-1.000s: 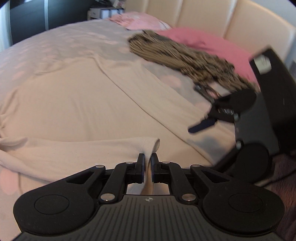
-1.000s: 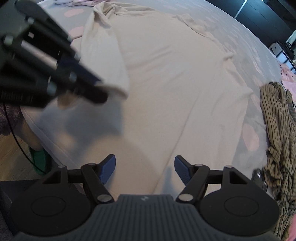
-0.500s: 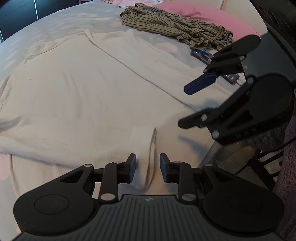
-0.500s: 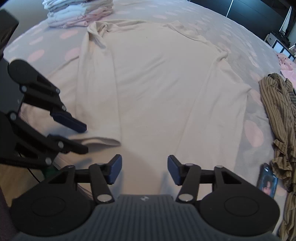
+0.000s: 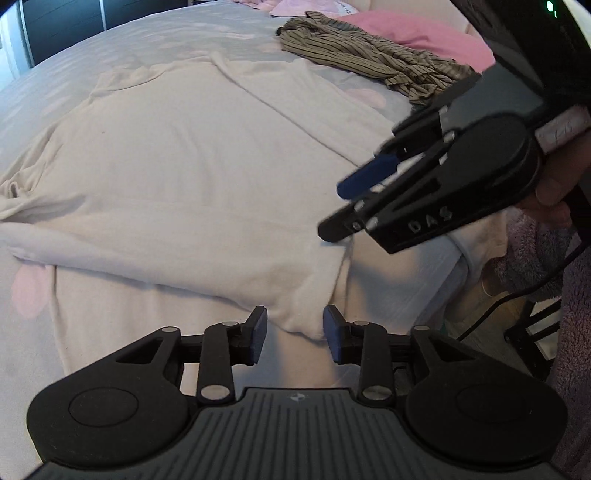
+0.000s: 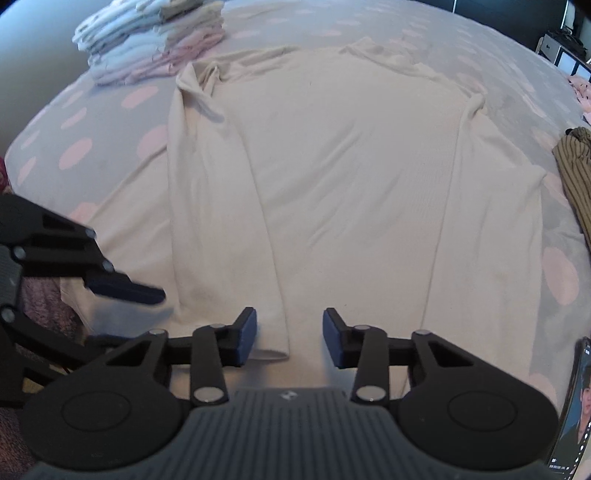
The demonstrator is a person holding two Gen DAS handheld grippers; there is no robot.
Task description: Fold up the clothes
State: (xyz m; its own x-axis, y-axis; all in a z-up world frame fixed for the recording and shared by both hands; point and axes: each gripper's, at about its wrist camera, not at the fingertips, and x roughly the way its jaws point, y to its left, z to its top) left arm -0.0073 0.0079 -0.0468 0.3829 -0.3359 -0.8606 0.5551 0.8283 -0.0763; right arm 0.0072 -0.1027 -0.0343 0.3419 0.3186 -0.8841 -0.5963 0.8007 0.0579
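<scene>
Shirt: the cream long-sleeved shirt (image 6: 351, 184) lies flat on the bed (image 6: 110, 122), its bottom hem at the near edge.
Left sleeve: it is folded in along the shirt's body, and its cuff (image 6: 269, 352) lies near the hem.
Right sleeve: this sleeve (image 5: 317, 118) looks laid down along the other side, though I can't see its end.
My left gripper (image 5: 293, 338): wide open, holding nothing, with a bit of cream cloth between the pads.
My right gripper (image 6: 288, 338): wide open too, empty, low over the cuff and hem.
Other clothes: a folded pile (image 6: 155, 37) sits at the far left corner of the bed, and a striped top (image 5: 369, 55) lies crumpled near the pink pillow (image 5: 417, 35).
Step, I think: the sleeves are in, so the body fold comes now.
Next move, I guess: each gripper pinches a hem corner and carries it to the collar. Soft cloth slips, so bite deep.
</scene>
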